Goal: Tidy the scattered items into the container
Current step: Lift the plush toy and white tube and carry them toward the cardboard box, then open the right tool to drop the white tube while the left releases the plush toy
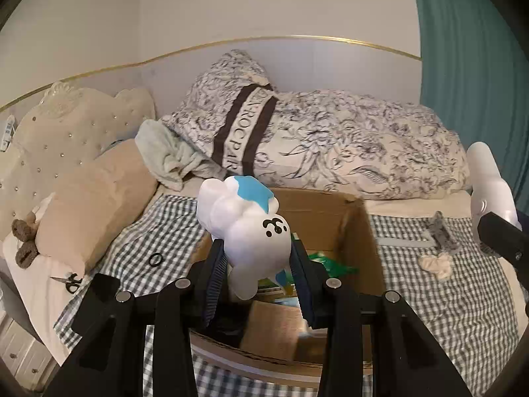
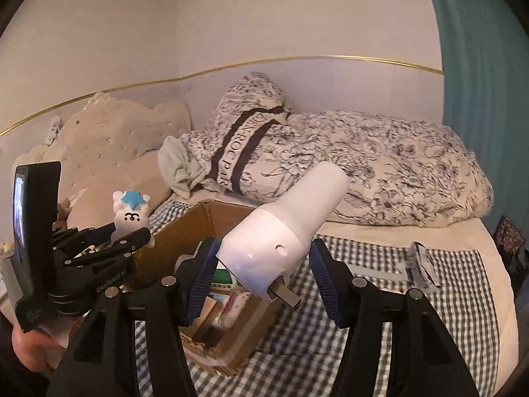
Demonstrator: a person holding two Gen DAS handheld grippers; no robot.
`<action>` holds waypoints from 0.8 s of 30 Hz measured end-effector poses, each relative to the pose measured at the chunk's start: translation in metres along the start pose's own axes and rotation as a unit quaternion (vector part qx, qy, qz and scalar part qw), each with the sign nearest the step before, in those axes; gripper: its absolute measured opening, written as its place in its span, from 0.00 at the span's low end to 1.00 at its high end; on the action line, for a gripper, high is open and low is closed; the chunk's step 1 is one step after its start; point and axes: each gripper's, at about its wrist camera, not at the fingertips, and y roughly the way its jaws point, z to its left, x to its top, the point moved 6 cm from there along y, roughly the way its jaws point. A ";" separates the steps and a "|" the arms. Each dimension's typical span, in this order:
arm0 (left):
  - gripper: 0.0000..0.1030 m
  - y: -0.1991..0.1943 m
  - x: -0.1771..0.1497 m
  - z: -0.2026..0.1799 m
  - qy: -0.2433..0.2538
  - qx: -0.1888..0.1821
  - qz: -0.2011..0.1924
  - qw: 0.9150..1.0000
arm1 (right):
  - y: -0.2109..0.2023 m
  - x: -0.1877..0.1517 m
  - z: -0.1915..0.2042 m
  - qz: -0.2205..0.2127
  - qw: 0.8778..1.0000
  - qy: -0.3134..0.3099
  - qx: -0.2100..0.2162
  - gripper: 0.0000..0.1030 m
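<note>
Left fingers [image 1: 258,261] pinch the white squishy cloud-shaped toy with a blue star and a black face print [image 1: 244,228], held over the near edge of the open brown cardboard box [image 1: 360,231]. My right fingers [image 2: 261,266] clamp the white plastic cylinder with a wider base and a grey stub at its end [image 2: 281,235]; it hangs above the box's right side, tilted up and away. Both loads look secure, pads pressed on each flank.

The box sits on the checked bedspread [image 1: 463,297] and already holds packets and cards, green and tan.

To do the drop well, I'd judge: bring each load further over the opening, lower it in, part the fingers one hand at a time so the two items don't knock. The cylinder is long, so lay it along the box, not across the wall.

Further out on the bed: black hair tie [image 1: 155,259], small scissors [image 1: 71,283] at left, a cream scrunchie [image 1: 436,263] and a grey wrapped packet [image 1: 443,235] at right, all still to collect. Beyond, floral duvet [image 1: 363,139] against the wall.
</note>
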 end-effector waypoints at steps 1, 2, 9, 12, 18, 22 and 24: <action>0.39 0.002 0.000 0.004 -0.002 0.001 0.002 1.000 | 0.004 0.001 0.003 0.001 1.000 -0.002 0.002 0.55; 0.39 0.004 0.000 0.008 -0.003 0.002 0.003 1.000 | 0.010 0.002 0.007 0.002 1.000 -0.005 0.004 0.55; 0.39 0.025 -0.005 0.020 -0.001 0.002 0.016 1.000 | 0.041 0.002 0.031 0.013 1.000 -0.021 0.019 0.55; 0.39 0.036 -0.008 0.023 -0.005 -0.003 0.023 1.000 | 0.054 -0.001 0.040 0.019 0.999 -0.029 0.024 0.55; 0.39 0.059 -0.011 0.020 -0.005 -0.016 0.042 0.999 | 0.085 -0.003 0.048 0.038 0.998 -0.041 0.027 0.55; 0.39 0.076 -0.015 0.015 0.001 -0.021 0.057 0.998 | 0.105 -0.005 0.049 0.054 0.997 -0.047 0.027 0.55; 0.39 0.086 -0.018 0.013 0.000 -0.024 0.068 0.997 | 0.115 -0.008 0.049 0.063 0.996 -0.050 0.026 0.55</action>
